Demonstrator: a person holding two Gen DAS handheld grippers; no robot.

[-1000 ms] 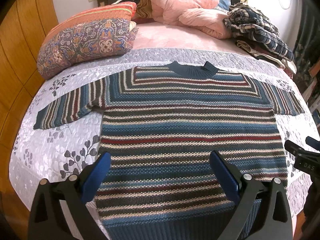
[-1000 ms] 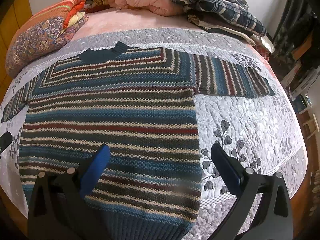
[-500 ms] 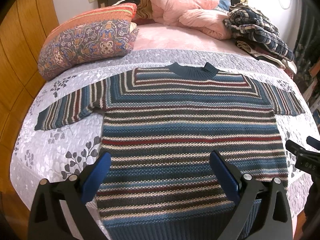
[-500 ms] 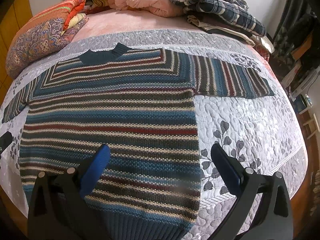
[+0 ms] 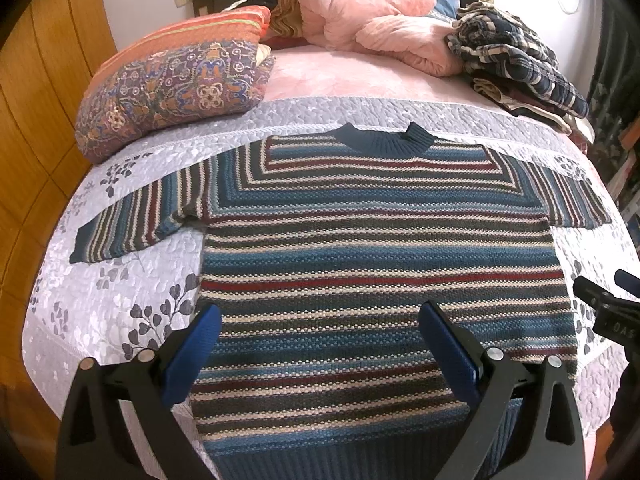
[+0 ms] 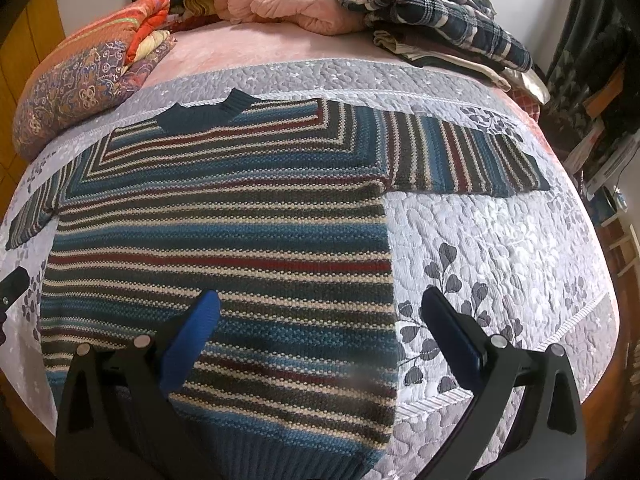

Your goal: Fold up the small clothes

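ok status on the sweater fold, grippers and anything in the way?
Left gripper open, right gripper open, both above hem end. Striped sweater flat on bedspread, sleeves out, unfolded. Nothing lying on it.

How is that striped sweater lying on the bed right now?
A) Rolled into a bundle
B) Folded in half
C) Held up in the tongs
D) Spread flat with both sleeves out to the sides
D: the striped sweater lies flat on the quilt, a sleeve stretched out on each side, and both tongs are open and empty.
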